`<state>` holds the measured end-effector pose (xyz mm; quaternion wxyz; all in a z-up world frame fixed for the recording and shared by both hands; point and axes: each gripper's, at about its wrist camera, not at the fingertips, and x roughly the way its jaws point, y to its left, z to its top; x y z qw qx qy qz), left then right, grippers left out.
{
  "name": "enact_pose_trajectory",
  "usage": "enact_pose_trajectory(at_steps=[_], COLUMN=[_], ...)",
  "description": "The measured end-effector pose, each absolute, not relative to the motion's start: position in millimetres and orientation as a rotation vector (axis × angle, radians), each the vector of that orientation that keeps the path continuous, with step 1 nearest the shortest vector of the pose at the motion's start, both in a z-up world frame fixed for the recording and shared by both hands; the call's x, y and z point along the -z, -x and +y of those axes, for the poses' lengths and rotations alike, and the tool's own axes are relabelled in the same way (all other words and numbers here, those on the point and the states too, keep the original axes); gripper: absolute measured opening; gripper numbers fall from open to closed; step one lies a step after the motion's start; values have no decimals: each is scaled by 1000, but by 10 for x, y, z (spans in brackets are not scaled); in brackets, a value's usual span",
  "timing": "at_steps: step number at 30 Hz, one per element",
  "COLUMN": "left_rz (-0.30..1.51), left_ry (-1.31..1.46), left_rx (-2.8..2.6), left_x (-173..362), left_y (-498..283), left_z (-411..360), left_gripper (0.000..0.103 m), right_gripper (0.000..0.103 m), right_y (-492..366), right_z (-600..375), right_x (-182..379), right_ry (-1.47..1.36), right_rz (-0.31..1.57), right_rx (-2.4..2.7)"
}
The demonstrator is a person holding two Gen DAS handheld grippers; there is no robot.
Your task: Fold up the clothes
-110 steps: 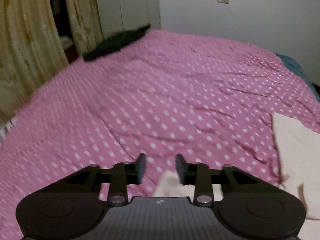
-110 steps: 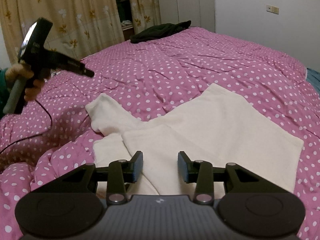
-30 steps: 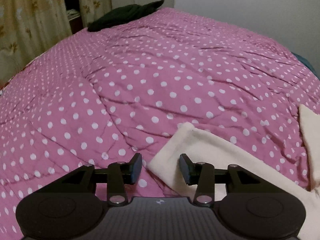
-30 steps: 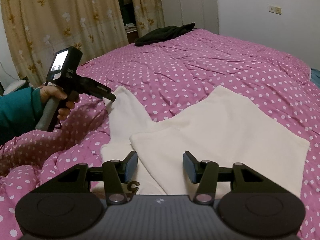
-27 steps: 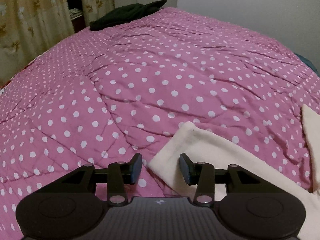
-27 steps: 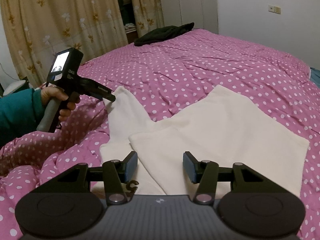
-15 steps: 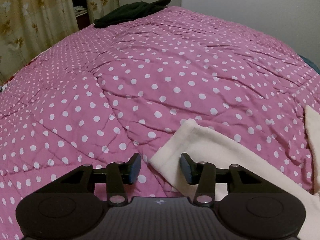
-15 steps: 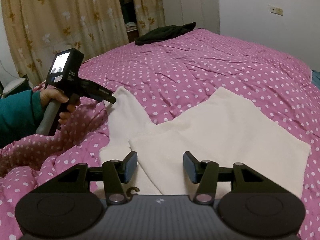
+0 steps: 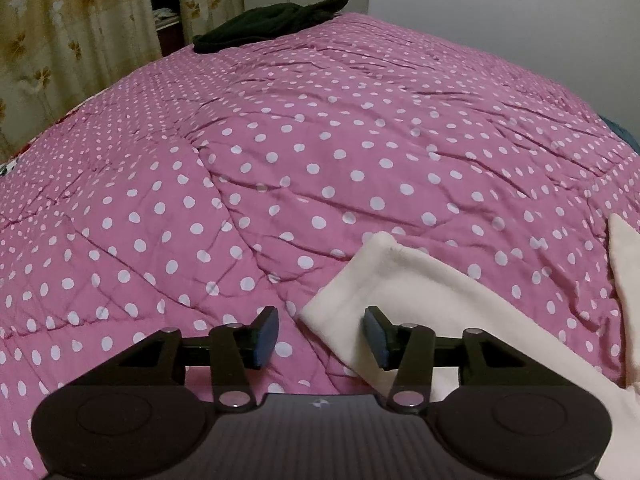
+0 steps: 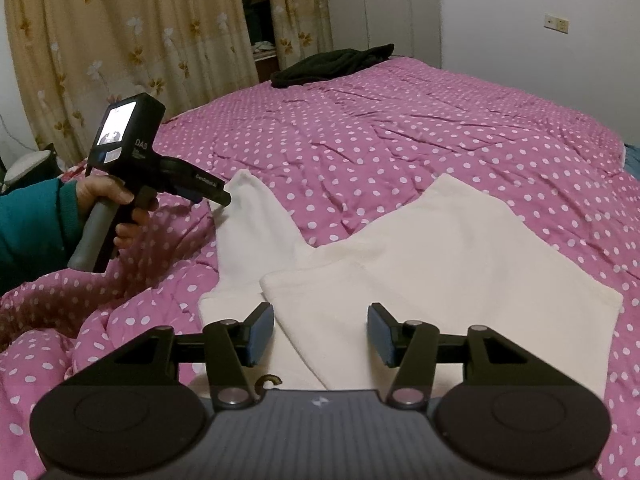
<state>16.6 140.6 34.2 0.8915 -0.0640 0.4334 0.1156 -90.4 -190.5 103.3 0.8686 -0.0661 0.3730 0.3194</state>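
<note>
A bed [image 10: 440, 128] with a pink polka-dot quilt [image 9: 320, 168] is filling both views, its surface creasing into ridges. Floral curtains [image 10: 120, 48] are hanging beyond its far side, beside a white wardrobe [image 10: 380, 4]. A dark garment [image 10: 332, 62] is lying bunched at the far corner of the bed, well apart from everything else. A cream garment [image 10: 460, 248] is lying spread flat on the near part of the quilt, one sleeve [image 9: 420, 292] reaching out to the left. The left tool [image 9: 318, 332] is hovering over that sleeve's end; its jaws are opening, the cuff corner lying below and between them with the pads not pressing on it. A hand [image 10: 116, 208] in a teal sleeve [image 10: 28, 232] is gripping its handle. The right tool [image 10: 320, 334] is hanging over the garment's near folded edge, jaws standing apart and gripping nothing. Nothing is lying on the cream garment.
</note>
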Motion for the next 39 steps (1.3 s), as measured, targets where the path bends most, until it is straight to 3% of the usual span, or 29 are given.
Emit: enact_pose_trajectory(at_steps=[13,17,25,31,39], left_rz=[847,827,827,831,823], left_ry=[211,223,279,262,307], left_rx=[-217,-208,-235,-262,-252], left_x=[-334,-357,-374,-358,-289], left_y=[-131,-92,-61,61,85], left_z=[1480,1507,1570,1526,1524], left_gripper=[15,10,14,39,35], right_gripper=[54,54,54,54,55], right_y=[917,915,917,899,915], right_z=[-1917,-1933,-1929,-1933,-1911], right_x=[-1038,-1040,-1041,-1034,-1039], right_ry=[132,125,124,123,119], right_rz=[784,782,778,783,782], right_rx=[-672,-668,-670,-670,-678])
